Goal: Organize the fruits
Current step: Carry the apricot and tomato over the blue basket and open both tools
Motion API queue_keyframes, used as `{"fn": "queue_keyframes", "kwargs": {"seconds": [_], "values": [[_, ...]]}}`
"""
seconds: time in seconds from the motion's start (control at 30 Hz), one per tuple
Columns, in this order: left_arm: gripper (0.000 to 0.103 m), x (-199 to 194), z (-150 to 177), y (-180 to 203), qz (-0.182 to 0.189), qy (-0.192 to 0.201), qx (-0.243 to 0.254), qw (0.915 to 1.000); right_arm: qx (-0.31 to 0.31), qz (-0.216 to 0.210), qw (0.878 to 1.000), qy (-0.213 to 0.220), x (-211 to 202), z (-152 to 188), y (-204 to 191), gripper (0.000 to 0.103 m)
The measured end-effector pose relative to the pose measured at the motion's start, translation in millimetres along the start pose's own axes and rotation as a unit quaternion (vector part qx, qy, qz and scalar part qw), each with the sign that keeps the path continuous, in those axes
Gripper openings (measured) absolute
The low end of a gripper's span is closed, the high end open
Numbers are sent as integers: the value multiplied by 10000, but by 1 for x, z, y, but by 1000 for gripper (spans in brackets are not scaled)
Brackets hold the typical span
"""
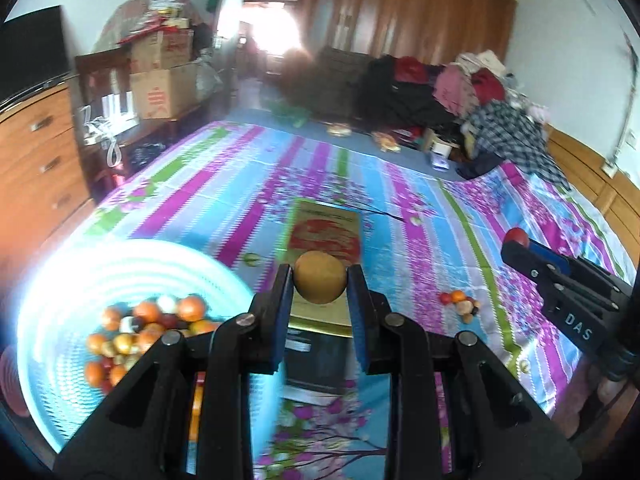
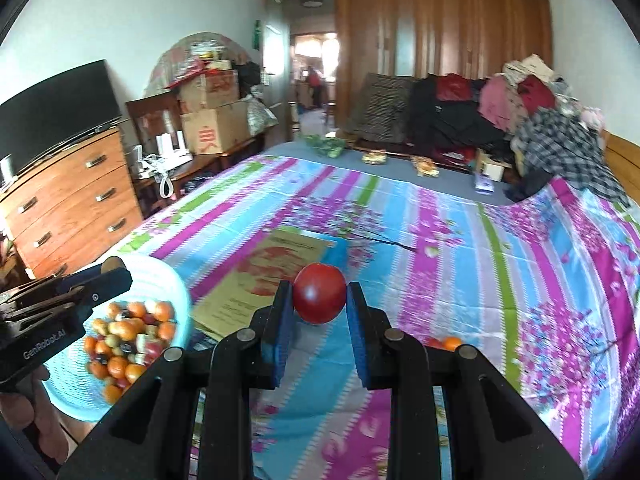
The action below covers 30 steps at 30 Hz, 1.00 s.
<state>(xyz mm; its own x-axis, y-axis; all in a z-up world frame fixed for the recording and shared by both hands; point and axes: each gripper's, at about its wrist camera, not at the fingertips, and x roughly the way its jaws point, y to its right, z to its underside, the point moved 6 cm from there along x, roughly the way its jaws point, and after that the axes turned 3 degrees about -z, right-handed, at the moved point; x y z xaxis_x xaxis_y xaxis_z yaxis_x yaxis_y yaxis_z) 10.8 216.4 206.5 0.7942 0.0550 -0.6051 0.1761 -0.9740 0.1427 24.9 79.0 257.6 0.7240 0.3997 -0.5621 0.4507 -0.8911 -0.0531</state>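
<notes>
The bed (image 2: 460,240) wears a thin printed cloth sheet, smooth and faintly shiny. On it lies a matt brown paper envelope (image 2: 256,280). The light blue basin (image 2: 182,292) beside the envelope looks like ribbed, glossy plastic. The red fruit (image 2: 319,298) has smooth, glossy skin; the tan fruit (image 1: 320,283) looks matt. Each hand-held gripper (image 1: 320,280) is matt black plastic with blue pads (image 1: 285,300) and dull metal rivets.

Black-framed left gripper (image 1: 320,280) and right gripper (image 2: 319,296), with blue pads (image 1: 283,308), round silver pivot screws (image 2: 245,335), white "GenRobot.AI" lettering on the side.
</notes>
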Motion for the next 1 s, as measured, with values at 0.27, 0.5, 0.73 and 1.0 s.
{"fn": "queue_keyframes", "kwargs": {"seconds": [0.27,0.5,0.73,1.0], "values": [[28,-4,6,-63,-484,-78,-406,9980,-324,-623,9971,-278,26,1,-74,30],[28,-9,12,-102,-747,-115,-629,9952,-460,-959,9924,-614,54,7,-117,30],[28,-13,18,-132,-866,-160,-856,9924,-519,-1304,9858,-918,74,8,-149,30],[28,-7,34,-165,-1055,-400,-1103,9875,-625,-1757,9695,-1588,102,25,-180,30]]}}
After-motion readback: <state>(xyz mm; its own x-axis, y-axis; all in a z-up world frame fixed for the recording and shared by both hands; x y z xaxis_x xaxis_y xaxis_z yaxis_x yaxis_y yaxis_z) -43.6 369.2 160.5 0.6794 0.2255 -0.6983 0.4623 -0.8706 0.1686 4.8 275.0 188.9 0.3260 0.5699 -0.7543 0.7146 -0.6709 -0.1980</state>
